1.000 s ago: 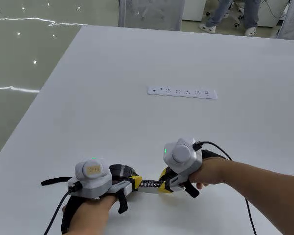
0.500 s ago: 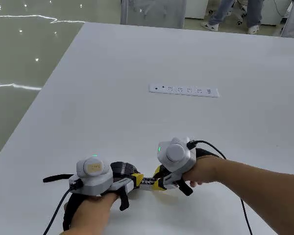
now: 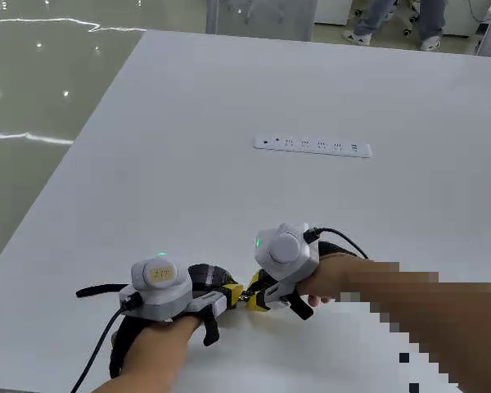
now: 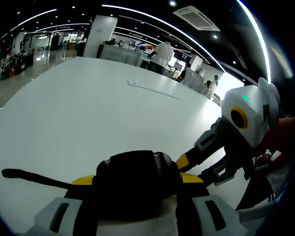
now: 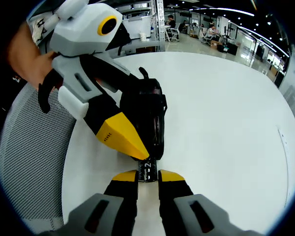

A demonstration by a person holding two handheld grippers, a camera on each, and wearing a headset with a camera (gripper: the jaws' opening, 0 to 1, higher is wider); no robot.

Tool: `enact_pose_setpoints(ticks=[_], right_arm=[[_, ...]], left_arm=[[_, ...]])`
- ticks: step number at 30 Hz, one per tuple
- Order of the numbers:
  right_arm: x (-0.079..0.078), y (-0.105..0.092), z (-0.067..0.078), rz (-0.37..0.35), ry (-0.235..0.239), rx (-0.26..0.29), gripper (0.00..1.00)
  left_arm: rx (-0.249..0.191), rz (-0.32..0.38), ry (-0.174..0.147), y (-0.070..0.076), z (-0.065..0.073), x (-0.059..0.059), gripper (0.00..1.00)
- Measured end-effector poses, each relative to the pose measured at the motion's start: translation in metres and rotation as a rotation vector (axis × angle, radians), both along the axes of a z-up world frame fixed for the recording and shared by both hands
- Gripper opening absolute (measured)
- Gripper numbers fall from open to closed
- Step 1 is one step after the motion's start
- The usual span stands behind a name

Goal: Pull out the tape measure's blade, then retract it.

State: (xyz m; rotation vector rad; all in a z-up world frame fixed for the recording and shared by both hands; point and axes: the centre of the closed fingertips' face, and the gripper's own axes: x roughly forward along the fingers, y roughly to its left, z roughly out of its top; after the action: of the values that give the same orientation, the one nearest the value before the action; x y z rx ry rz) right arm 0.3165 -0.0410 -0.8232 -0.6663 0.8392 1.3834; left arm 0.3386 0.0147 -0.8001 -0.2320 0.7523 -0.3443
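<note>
Trailing off to the left of the left jaws, flat on the white table (image 3: 188,123): a thin black strap (image 4: 29,177). Left gripper (image 3: 221,296): clamped on the black tape measure (image 4: 137,172), case wedged between the two jaws, yellow tips pressed against either side. Just ahead of those tips, out of the mouth of the case: a short length of blade (image 5: 147,171), dark with white marks, bridging the small gap toward the other tool. Right gripper (image 3: 254,300): closed narrow, pinching the end of the blade between its yellow tips, nose to nose with the left jaws and very close to them. Far beyond both sets of jaws, well apart from them, lying flat on the table: a long white power strip (image 3: 313,146).
</note>
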Motion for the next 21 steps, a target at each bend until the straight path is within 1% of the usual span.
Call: enact_pose_setpoints(ticks=[6, 7, 16, 17, 21], right_arm=[[0.001, 0.002, -0.001, 0.000, 0.002, 0.001, 0.14], [0.001, 0.005, 0.000, 0.005, 0.004, 0.004, 0.14], [0.001, 0.014, 0.001, 0.016, -0.001, 0.014, 0.15], [0.001, 0.013, 0.000, 0.021, -0.003, 0.005, 0.14], [0.002, 0.013, 0.000, 0.017, 0.005, 0.012, 0.15]], left_arm=[[0.001, 0.001, -0.003, 0.000, 0.000, 0.000, 0.60], [-0.002, 0.003, -0.002, 0.000, 0.000, 0.001, 0.60], [-0.016, 0.013, -0.006, 0.001, 0.001, 0.001, 0.60], [-0.012, 0.010, -0.008, 0.001, 0.001, 0.001, 0.60], [-0.013, 0.012, -0.009, 0.001, 0.000, 0.001, 0.60]])
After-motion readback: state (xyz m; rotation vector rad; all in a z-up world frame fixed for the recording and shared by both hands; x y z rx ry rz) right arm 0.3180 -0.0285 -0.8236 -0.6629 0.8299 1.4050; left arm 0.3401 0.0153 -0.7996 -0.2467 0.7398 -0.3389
